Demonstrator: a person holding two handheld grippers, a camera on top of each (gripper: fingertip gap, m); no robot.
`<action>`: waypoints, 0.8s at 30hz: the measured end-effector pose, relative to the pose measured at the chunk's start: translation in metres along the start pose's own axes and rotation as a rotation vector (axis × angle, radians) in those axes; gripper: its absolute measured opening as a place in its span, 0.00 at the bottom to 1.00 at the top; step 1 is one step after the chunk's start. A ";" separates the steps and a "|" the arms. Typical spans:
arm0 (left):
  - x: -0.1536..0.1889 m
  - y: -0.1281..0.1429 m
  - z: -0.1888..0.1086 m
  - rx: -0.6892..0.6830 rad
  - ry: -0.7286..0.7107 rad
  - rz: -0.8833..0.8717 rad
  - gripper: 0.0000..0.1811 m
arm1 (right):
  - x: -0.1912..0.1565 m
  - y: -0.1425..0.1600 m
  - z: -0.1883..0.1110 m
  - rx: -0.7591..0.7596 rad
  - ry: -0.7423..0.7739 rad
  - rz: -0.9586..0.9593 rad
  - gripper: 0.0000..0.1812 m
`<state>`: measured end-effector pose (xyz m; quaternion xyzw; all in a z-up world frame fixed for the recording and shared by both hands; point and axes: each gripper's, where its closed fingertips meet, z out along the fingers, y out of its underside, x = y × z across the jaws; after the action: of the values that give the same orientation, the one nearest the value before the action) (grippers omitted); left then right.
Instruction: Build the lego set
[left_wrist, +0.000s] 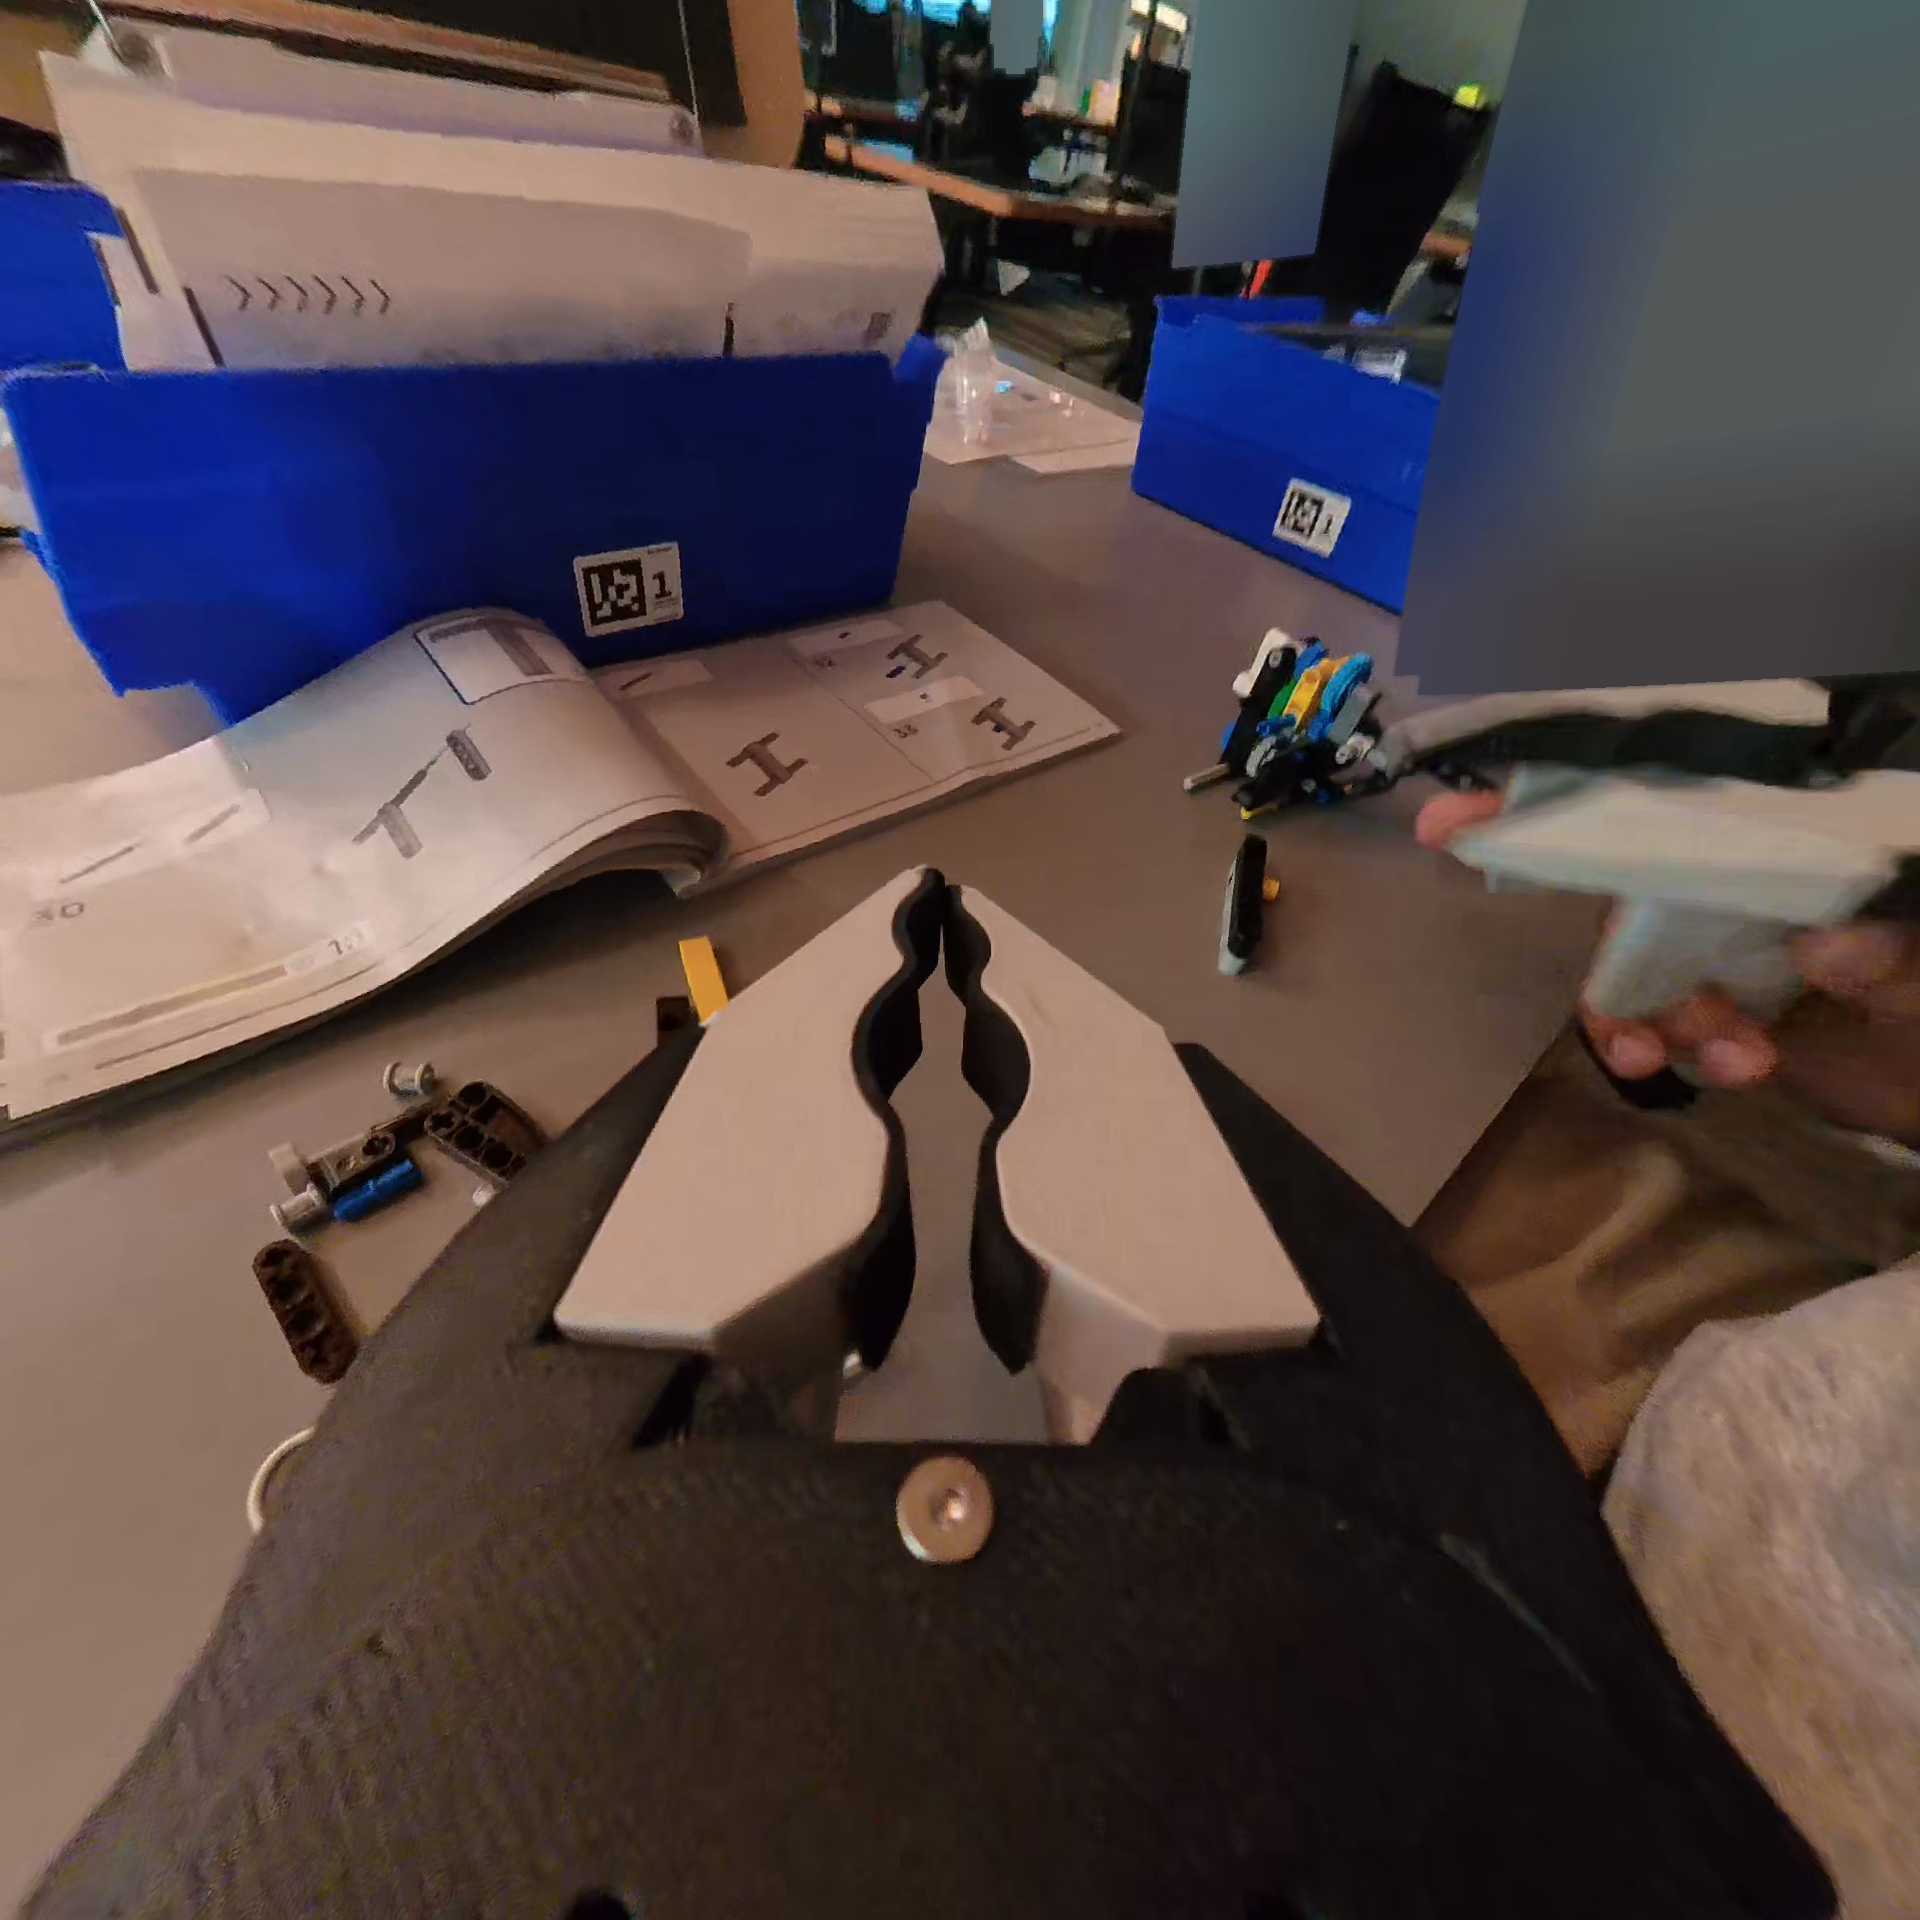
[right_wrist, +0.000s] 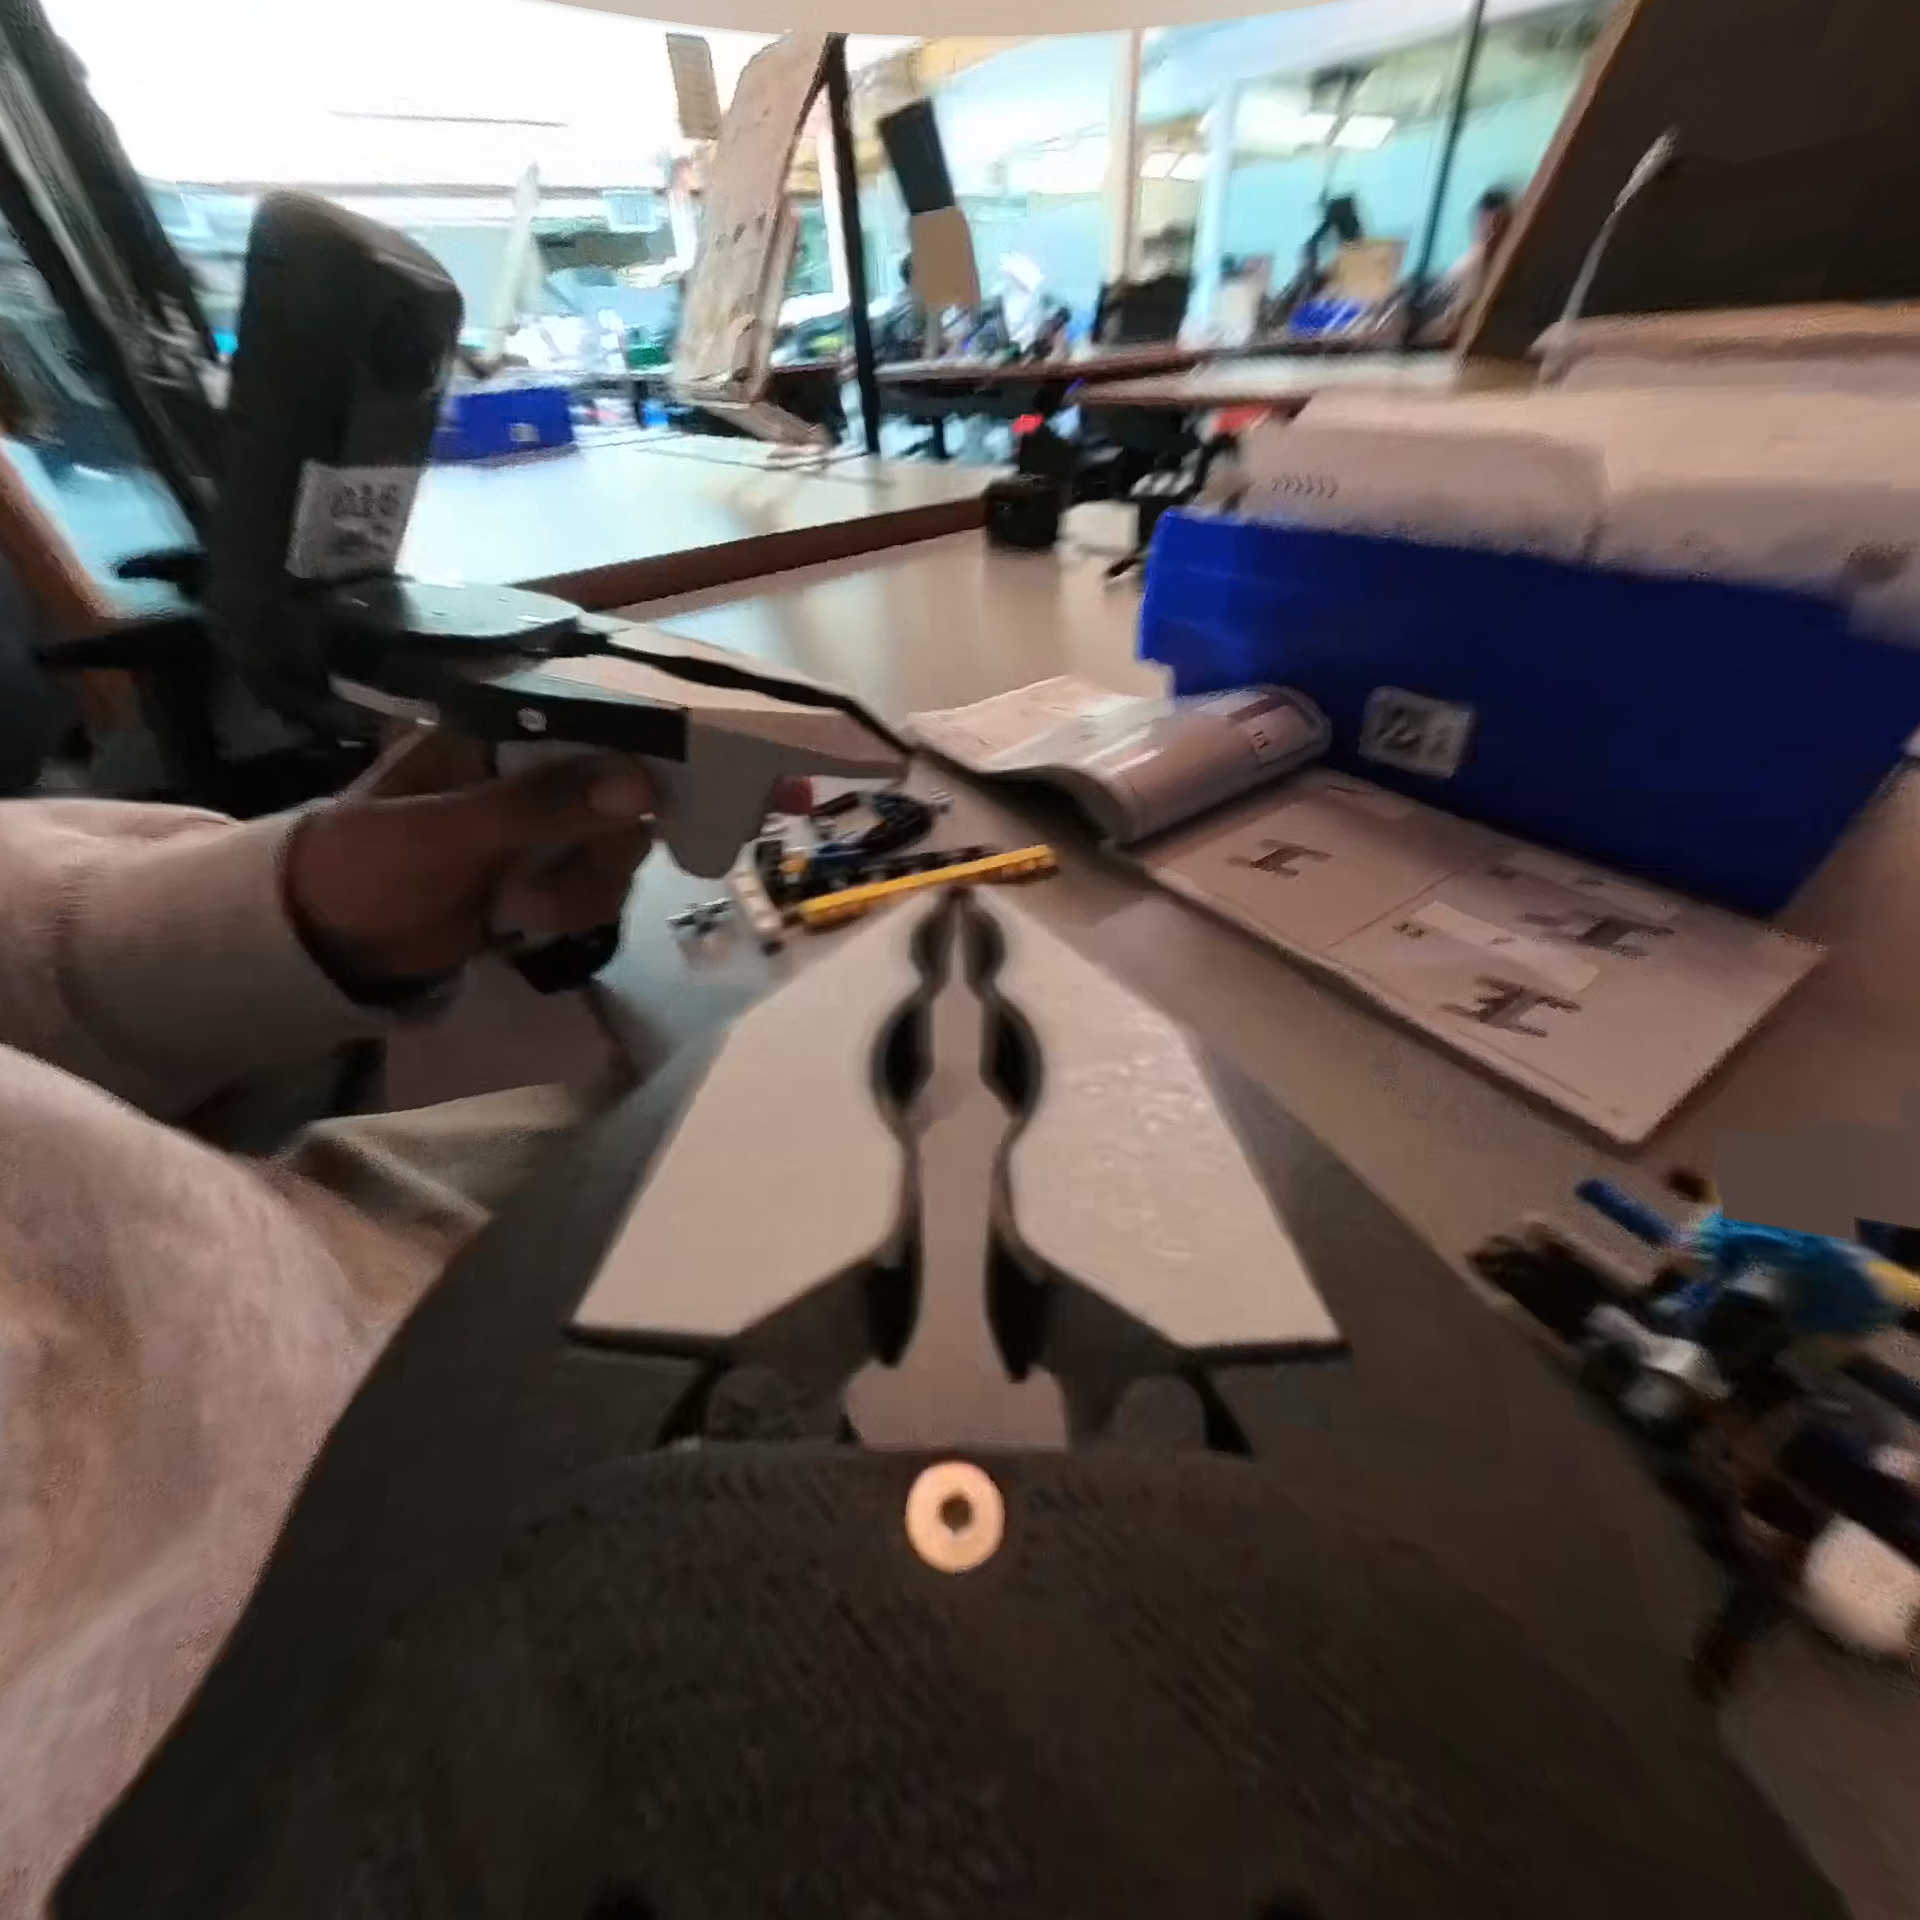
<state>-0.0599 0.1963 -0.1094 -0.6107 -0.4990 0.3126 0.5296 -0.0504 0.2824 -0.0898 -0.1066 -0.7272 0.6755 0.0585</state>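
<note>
My left gripper (left_wrist: 940, 883) is shut and holds nothing, low over the grey table. A yellow beam (left_wrist: 701, 977) lies just left of its fingers; it also shows in the right wrist view (right_wrist: 925, 881). A small black and grey part (left_wrist: 1244, 904) lies to its right. The partly built model (left_wrist: 1299, 717), blue, yellow, green and black, stands farther right; it is blurred in the right wrist view (right_wrist: 1714, 1330). My right gripper (right_wrist: 956, 904) is shut and empty, pointing at the yellow beam. It shows in the left wrist view (left_wrist: 1397, 740), tip beside the model.
An open instruction booklet (left_wrist: 623, 779) lies before a blue bin (left_wrist: 468, 499) full of white packets. A second blue bin (left_wrist: 1288, 457) stands at the back right. Loose black, blue and grey parts (left_wrist: 395, 1153) lie at the left. The person's sleeve (right_wrist: 156, 1247) is nearby.
</note>
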 end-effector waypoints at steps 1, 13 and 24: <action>0.000 -0.002 0.000 0.016 -0.002 -0.005 0.00 | -0.002 0.002 0.003 -0.034 -0.028 0.073 0.00; 0.007 0.007 0.010 -0.056 -0.048 0.085 0.00 | 0.005 0.023 0.016 -0.117 0.017 0.046 0.11; 0.003 0.015 0.017 -0.125 -0.166 0.186 0.00 | -0.003 0.036 0.016 -0.158 -0.044 0.093 0.13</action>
<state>-0.0702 0.2058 -0.1274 -0.6580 -0.5009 0.3780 0.4161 -0.0481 0.2684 -0.1263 -0.1298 -0.7737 0.6201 0.0027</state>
